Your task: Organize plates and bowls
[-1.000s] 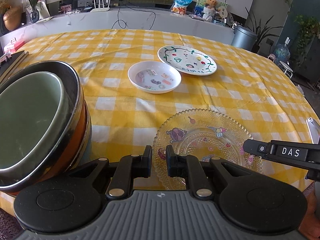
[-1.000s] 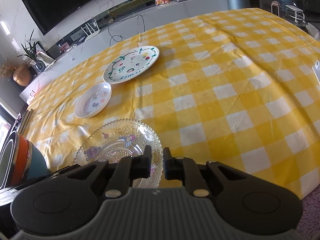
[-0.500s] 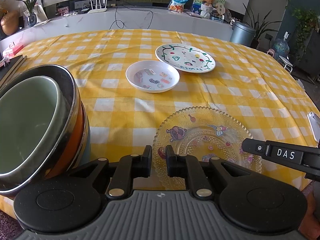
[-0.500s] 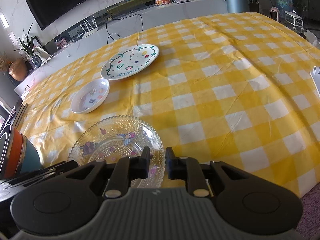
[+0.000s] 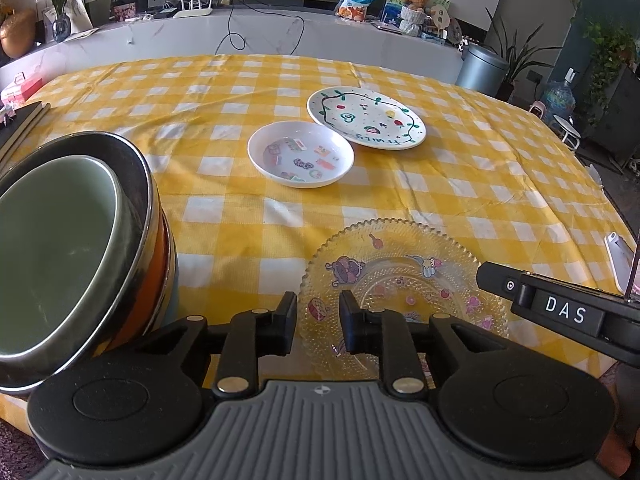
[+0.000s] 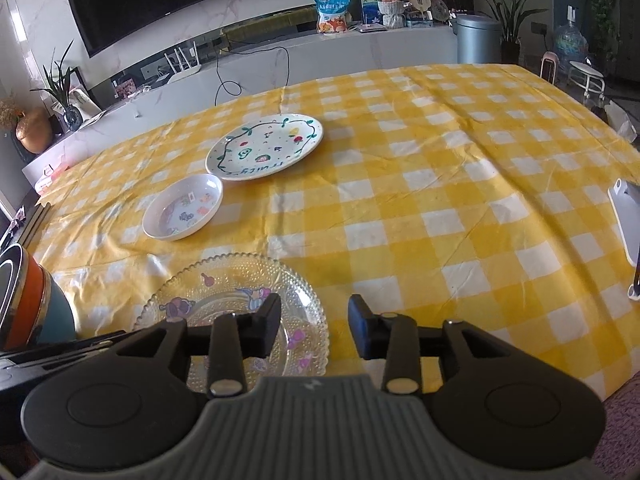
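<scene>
Yellow-and-white checked cloth [image 5: 248, 184] covers the table, with a long white counter and a dark screen behind it. Just left of the left gripper [image 5: 318, 314] a stack of bowls [image 5: 72, 248] is cut off by the frame edge: a pale green bowl sits inside a steel one, with orange and teal walls below, and how many bowls there are cannot be told. In the right wrist view only a sliver of that stack [image 6: 28, 300] shows. A white object [image 6: 624, 220] at the far right is cropped and cannot be identified.

Both grippers point downward over the table's near edge. The left gripper's jaws are opening, with a narrow gap between them; they hang above the near rim of the clear glass plate [image 5: 404, 280], nothing pinched. The right gripper [image 6: 314, 326] is also opening, jaws well apart, its left finger over the glass plate's right edge [image 6: 240, 292], holding nothing.

Beyond the tongs lie a small white dish [image 5: 300, 154] and, just behind it, a painted white plate [image 5: 366, 118], rims nearly touching.
</scene>
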